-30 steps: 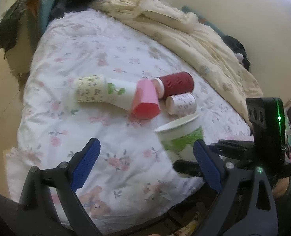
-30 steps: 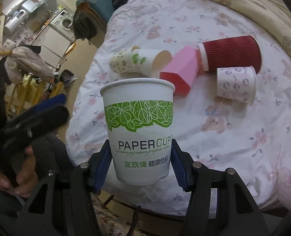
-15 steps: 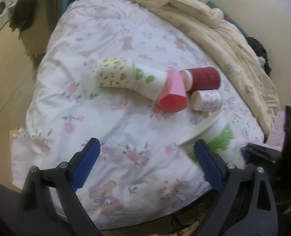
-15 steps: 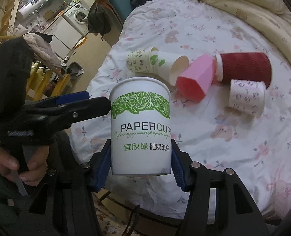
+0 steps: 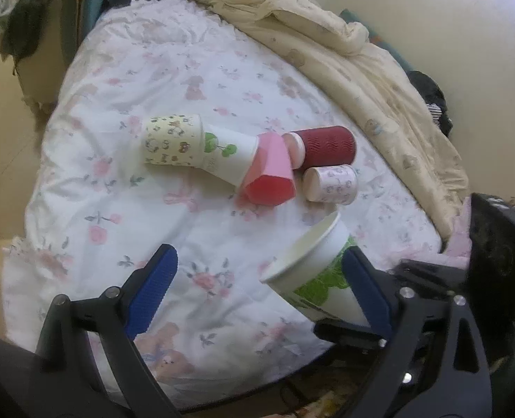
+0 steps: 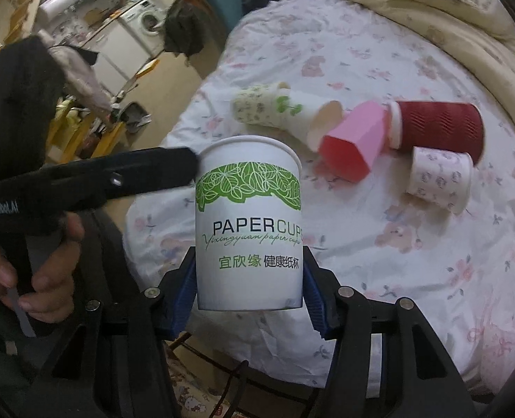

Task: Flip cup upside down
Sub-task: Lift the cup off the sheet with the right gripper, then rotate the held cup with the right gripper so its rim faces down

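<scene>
A white paper cup with a green leaf band (image 6: 248,223) is held in my right gripper (image 6: 248,308), which is shut on its lower body above the bed's near edge. The cup's mouth points away from the camera. In the left wrist view the same cup (image 5: 313,264) is tilted, with its rim toward the left, beside my left gripper's right finger. My left gripper (image 5: 257,292) is open and empty; one of its fingers (image 6: 118,177) reaches to the cup's rim from the left in the right wrist view.
Several cups lie on their sides on the floral bed sheet (image 5: 153,209): a cream patterned cup (image 5: 172,144) nested with a white one, a pink cup (image 5: 269,174), a dark red ribbed cup (image 5: 323,148) and a small floral cup (image 5: 332,184). A yellow quilt (image 5: 344,55) lies along the far side.
The left gripper has moved in toward the held cup, its finger now by the rim. The right gripper has kept its hold while the cup tilted from upright in the left view.
</scene>
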